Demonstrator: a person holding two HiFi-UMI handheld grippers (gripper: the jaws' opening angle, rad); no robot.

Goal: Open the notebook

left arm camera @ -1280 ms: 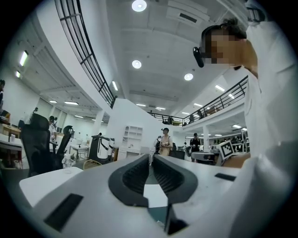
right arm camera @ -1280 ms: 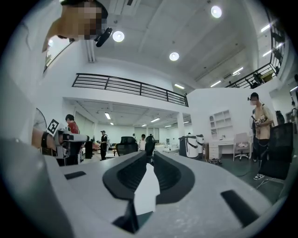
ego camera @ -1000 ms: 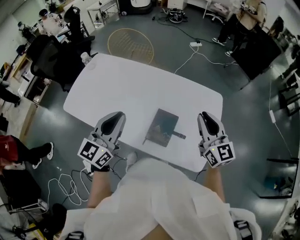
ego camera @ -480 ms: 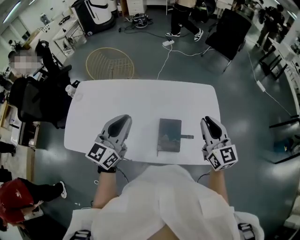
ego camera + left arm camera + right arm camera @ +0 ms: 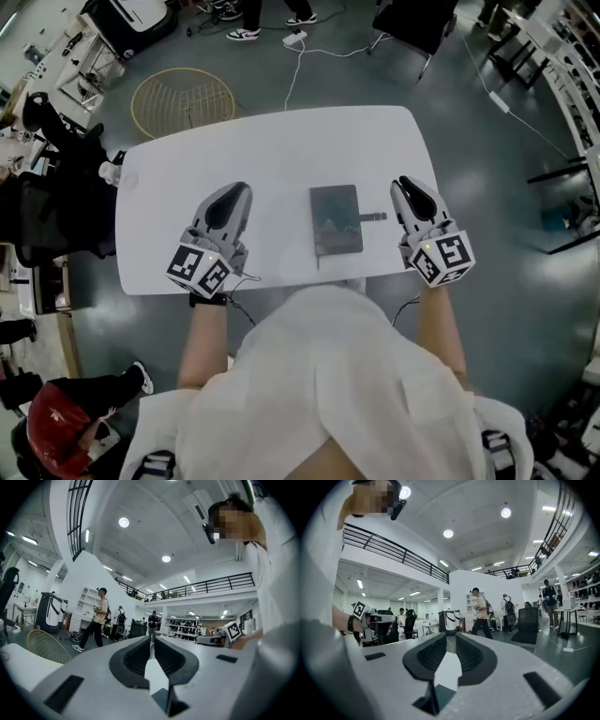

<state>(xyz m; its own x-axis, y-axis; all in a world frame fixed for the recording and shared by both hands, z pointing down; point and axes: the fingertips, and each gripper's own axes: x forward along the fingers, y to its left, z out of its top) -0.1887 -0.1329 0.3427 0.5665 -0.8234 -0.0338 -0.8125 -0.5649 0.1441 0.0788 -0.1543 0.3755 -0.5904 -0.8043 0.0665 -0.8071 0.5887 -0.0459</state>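
A closed notebook (image 5: pixel 336 220) with a dark grey-green cover lies on the white table (image 5: pixel 272 150) near its front edge. A thin strap (image 5: pixel 374 217) sticks out from its right side. My left gripper (image 5: pixel 234 191) hovers over the table a hand's width left of the notebook, its jaws closed to a slit with nothing between them (image 5: pixel 151 641). My right gripper (image 5: pixel 403 184) is just right of the strap at the table's right edge. Its jaws stand a little apart and hold nothing (image 5: pixel 451 641). Neither gripper touches the notebook.
A clear bottle (image 5: pixel 111 174) stands at the table's left corner. On the floor beyond are a round wire basket (image 5: pixel 183 97), cables and black chairs (image 5: pixel 52 211). People walk in the background (image 5: pixel 93 618). The person's white-clad body fills the near side.
Both grippers have come forward from the table's near edge to flank the notebook. The head camera has swung, so the table now sits squarer in view. The notebook stays closed and unmoved.
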